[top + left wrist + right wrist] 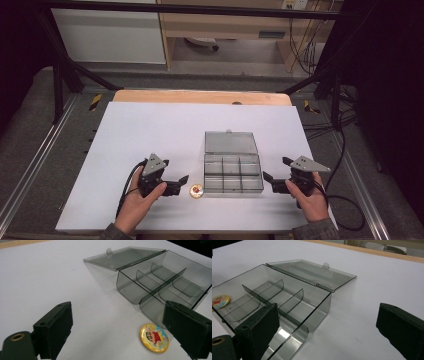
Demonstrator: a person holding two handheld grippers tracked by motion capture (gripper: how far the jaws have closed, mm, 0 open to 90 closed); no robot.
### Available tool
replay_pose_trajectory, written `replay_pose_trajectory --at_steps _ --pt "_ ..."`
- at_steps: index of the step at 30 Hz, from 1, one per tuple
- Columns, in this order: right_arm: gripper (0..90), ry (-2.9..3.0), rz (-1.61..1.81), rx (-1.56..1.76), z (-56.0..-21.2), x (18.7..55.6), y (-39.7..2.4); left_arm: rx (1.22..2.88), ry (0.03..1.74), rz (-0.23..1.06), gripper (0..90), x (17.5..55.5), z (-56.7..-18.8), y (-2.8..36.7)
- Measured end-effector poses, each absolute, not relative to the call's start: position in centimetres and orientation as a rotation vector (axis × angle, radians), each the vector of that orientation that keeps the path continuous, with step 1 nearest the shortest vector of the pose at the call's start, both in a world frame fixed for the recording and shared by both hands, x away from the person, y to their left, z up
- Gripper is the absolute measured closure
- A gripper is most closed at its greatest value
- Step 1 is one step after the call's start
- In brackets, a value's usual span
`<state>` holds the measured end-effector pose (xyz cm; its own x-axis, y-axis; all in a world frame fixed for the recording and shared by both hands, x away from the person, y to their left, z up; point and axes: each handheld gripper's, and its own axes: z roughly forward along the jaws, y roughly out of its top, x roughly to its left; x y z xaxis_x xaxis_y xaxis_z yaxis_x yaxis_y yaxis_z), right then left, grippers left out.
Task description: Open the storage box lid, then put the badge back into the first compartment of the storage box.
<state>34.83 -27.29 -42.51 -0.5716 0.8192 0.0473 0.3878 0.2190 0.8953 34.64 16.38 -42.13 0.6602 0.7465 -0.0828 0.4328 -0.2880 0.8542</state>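
High view: the round badge (196, 190) is seen on the white desk (150, 130), low centre of frame, just right of the left claw (176, 184) and touching the compartment box's (233, 175) left corner. Both claws are released; the right claw (274, 181) is placed beyond the box.

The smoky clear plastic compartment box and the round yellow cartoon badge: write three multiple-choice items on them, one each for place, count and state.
1. Where does the round yellow cartoon badge lie?
A in a compartment
B on the white table beside the box
C on the lid

2. How many compartments has the smoky clear plastic compartment box?
A six
B two
C ten

3. How stands the box's lid?
A shut
B taken off
C swung open, lying flat

Key: B, the badge rests on the table at the box's near left corner; A, two rows of three; C, the hinged lid lies behind the box.
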Motion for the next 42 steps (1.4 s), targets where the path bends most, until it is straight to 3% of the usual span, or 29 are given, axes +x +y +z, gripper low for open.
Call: replay_pose_trajectory --at_steps 20,32,42 --pt "4.5 2.048 1.269 1.190 -43.1 33.7 -28.0 2.098 0.833 0.327 8.8 33.6 -43.3 15.1" --pt "4.8 2.048 1.256 1.215 -43.1 33.8 -27.9 2.235 0.723 0.274 23.4 33.3 -44.5 13.5" --pt "5.1 2.044 1.259 1.219 -43.1 33.8 -28.0 2.253 0.697 0.321 27.9 33.5 -45.1 11.0"
